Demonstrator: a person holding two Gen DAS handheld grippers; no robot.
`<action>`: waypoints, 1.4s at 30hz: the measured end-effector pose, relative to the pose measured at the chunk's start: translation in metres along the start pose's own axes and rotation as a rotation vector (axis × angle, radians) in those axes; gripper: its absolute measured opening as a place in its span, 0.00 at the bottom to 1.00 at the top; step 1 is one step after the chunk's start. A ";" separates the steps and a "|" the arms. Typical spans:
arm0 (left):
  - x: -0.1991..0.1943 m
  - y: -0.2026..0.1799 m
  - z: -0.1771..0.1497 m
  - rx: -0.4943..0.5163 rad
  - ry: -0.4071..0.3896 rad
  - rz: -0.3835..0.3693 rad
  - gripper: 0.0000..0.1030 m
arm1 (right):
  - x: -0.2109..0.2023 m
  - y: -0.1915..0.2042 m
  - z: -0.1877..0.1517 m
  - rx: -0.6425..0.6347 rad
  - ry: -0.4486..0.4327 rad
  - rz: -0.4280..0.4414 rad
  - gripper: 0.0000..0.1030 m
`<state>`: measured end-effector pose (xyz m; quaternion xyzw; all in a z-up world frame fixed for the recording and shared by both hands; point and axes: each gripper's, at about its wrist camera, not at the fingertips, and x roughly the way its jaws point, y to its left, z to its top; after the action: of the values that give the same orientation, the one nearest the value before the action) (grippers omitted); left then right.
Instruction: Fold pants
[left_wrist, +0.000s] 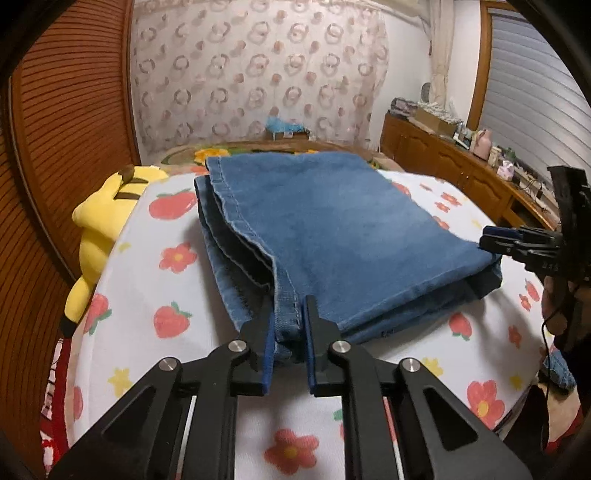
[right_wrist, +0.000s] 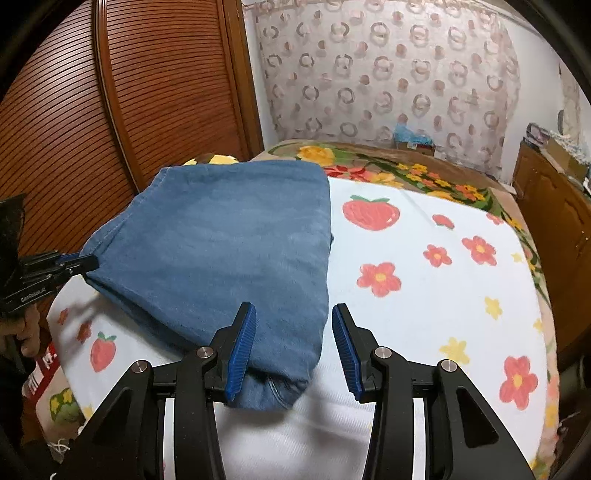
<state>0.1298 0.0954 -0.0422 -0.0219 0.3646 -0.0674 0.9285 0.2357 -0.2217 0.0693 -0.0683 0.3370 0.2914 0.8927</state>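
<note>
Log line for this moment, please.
jeans: folded on bed | left gripper: shut on jeans corner | right gripper: open around other corner

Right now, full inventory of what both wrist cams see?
jeans: one pair, blue denim, folded, on the sheet
sheet: one, white with red strawberries and flowers, covering the bed
floral blanket: one, brown with yellow and red flowers, under the sheet's far edge
plush toy: one, yellow, left of the bed by the wooden door
curtain: one, sheer with pink rings, far wall
sideboard: one, brown wood, cluttered top, right wall
left tool: black, blue pads, shut on the jeans' near corner
right tool: black, blue pads, open over the jeans' near right corner
</note>
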 end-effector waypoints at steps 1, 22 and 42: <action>0.002 -0.001 -0.001 0.004 0.009 0.005 0.14 | -0.001 0.001 -0.002 -0.001 0.003 0.001 0.43; 0.007 -0.052 0.014 0.083 -0.036 0.010 0.56 | 0.019 0.003 -0.015 0.035 0.080 -0.016 0.43; 0.040 -0.049 -0.003 0.060 0.030 -0.020 0.56 | 0.008 0.003 0.009 0.115 0.033 0.053 0.08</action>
<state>0.1516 0.0411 -0.0673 0.0032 0.3760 -0.0881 0.9224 0.2440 -0.2127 0.0709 -0.0129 0.3696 0.2938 0.8814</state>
